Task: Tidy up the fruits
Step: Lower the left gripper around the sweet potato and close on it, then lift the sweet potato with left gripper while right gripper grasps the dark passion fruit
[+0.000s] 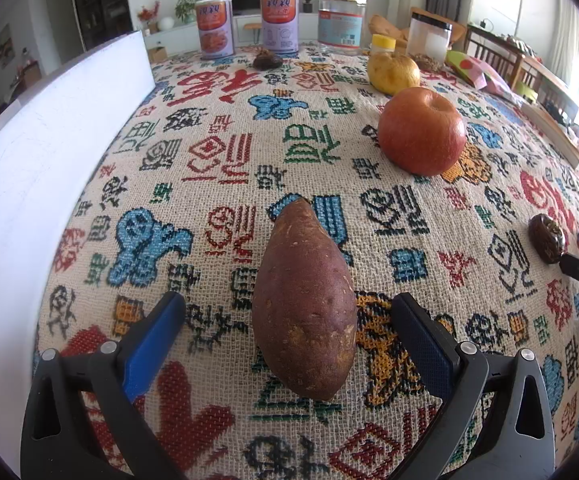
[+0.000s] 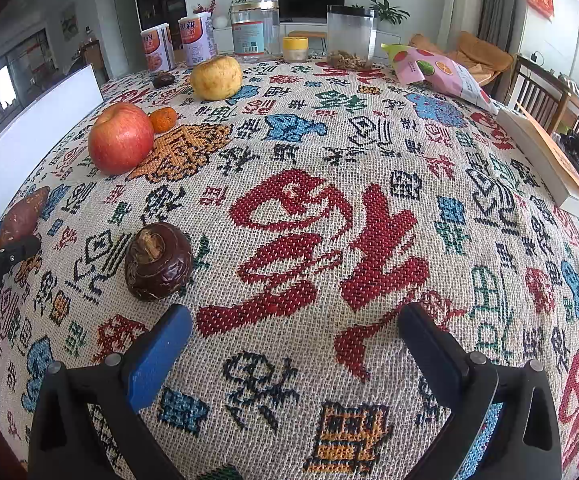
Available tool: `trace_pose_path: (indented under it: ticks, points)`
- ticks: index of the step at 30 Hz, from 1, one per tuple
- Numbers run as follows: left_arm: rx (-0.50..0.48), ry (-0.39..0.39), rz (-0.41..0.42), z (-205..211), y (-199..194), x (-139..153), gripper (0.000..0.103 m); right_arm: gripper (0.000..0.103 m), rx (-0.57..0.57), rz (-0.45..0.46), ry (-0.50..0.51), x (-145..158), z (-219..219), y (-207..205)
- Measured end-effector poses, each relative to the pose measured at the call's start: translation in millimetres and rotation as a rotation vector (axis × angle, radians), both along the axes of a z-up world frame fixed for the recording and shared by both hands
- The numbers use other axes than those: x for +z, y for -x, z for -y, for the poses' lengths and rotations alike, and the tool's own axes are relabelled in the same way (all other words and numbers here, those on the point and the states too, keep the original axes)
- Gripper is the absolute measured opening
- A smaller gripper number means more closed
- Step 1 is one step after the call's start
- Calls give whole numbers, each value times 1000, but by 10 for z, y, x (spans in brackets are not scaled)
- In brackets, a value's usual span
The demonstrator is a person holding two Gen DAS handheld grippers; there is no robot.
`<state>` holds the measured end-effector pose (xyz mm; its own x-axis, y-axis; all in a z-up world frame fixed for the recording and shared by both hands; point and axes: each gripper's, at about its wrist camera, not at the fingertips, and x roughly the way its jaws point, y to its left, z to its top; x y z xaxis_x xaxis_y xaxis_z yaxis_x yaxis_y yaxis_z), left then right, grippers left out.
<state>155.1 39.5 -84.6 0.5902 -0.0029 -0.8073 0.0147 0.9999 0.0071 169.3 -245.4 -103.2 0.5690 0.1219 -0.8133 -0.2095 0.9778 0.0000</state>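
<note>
A purple-brown sweet potato lies on the patterned tablecloth, between the open fingers of my left gripper, which do not touch it. It also shows at the left edge of the right wrist view. A red apple, a yellow pear, a small orange and a dark brown water chestnut sit beyond. My right gripper is open and empty, just right of the water chestnut.
A white box wall stands along the left. Cans, a glass jar, a plastic jar, a snack bag and a book line the back and right. Another dark chestnut lies far back.
</note>
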Motion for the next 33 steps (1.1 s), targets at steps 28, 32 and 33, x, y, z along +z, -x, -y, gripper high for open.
trace_pose_path:
  ticks: [28, 32, 33]
  points:
    - [-117, 275, 18, -215, 175, 111, 101, 103, 1, 0, -2, -2, 3, 3]
    - [-53, 213, -1, -163, 65, 115, 93, 103, 1, 0, -1, -2, 2, 3]
    - [-52, 190, -3, -123, 48, 121, 87, 103, 1, 0, -1, -2, 0, 3]
